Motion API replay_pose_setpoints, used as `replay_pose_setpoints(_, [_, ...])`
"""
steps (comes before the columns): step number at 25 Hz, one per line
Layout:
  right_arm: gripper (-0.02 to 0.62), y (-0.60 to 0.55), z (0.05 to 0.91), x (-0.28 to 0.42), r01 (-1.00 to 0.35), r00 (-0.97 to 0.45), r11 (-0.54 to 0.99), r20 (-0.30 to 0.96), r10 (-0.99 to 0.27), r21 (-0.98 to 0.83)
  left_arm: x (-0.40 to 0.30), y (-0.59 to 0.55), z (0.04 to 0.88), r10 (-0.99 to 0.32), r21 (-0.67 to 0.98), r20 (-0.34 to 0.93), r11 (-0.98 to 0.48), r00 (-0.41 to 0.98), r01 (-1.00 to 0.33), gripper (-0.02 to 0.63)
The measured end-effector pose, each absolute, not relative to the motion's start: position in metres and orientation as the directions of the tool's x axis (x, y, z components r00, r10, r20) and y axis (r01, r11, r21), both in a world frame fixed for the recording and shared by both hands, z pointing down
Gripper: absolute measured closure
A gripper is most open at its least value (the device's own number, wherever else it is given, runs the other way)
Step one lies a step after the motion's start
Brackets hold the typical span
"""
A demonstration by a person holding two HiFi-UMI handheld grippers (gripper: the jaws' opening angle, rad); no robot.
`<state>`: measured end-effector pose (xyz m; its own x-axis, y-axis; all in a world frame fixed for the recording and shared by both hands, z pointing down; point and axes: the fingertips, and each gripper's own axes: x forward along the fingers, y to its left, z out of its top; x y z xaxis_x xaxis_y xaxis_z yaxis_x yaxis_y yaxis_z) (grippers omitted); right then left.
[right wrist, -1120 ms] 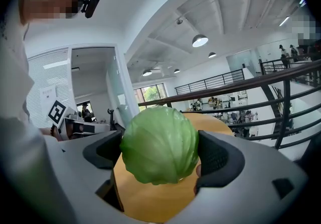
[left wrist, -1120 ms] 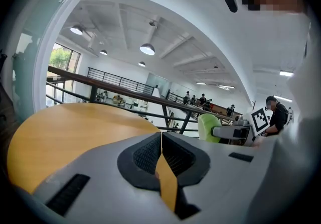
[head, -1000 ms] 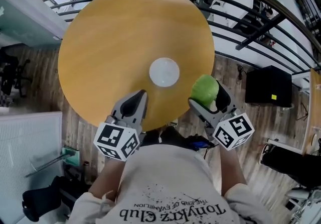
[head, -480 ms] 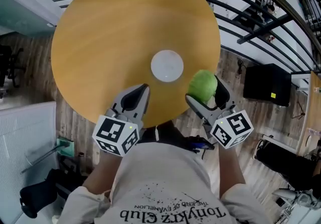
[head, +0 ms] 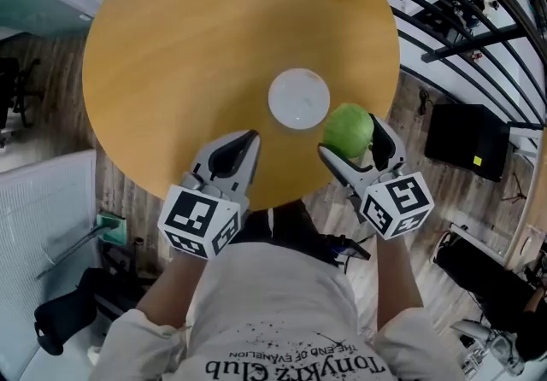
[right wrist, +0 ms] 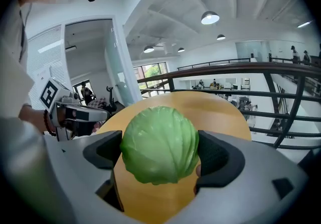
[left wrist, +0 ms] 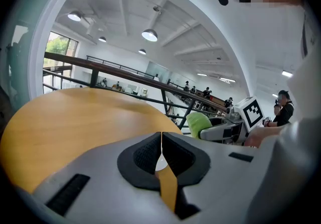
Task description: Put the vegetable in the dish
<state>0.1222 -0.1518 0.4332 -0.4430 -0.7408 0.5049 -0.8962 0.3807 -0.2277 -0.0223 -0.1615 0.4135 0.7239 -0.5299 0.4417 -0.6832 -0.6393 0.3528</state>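
The table [head: 197, 46] is running off the top of the head view, so its far edge is lost, and the right gripper [head: 350, 137] is hiding the underside of the cabbage [head: 348, 128] it is carrying. That gripper is clamping the cabbage from both sides, its jaws spread wide round it and the pads pressing into the leaves. How high it is hanging above the wood I cannot tell. From above it is showing just beside the lower right rim of the dish [head: 298, 98], over the table's near right edge. The left gripper [head: 250, 138] is holding nothing, its jaws pressed together (only a hairline seam is showing between the pads), and it is hovering over the near edge, left of the dish. Open wood is lying all round the dish, with most room on the left and far sides. A railing [head: 461, 20] is curving past beyond the right edge.
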Motion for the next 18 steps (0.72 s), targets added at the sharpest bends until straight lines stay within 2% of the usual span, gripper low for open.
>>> replay_pose_setpoints(10, [0.129,-0.183,0.494,0.111,-0.89,-0.452,0.371,0.605,-0.655,-0.264,-0.03,-0.177,0.45,-0.515,0.363,0.496,-0.608,0.699,-0.706,0.58])
replay_pose_setpoints(18, [0.129,-0.203,0.53,0.101,-0.892,-0.427,0.399,0.678,-0.599,-0.21,-0.033,-0.186,0.464,-0.516,0.383,0.507,-0.583,0.69,-0.717,0.58])
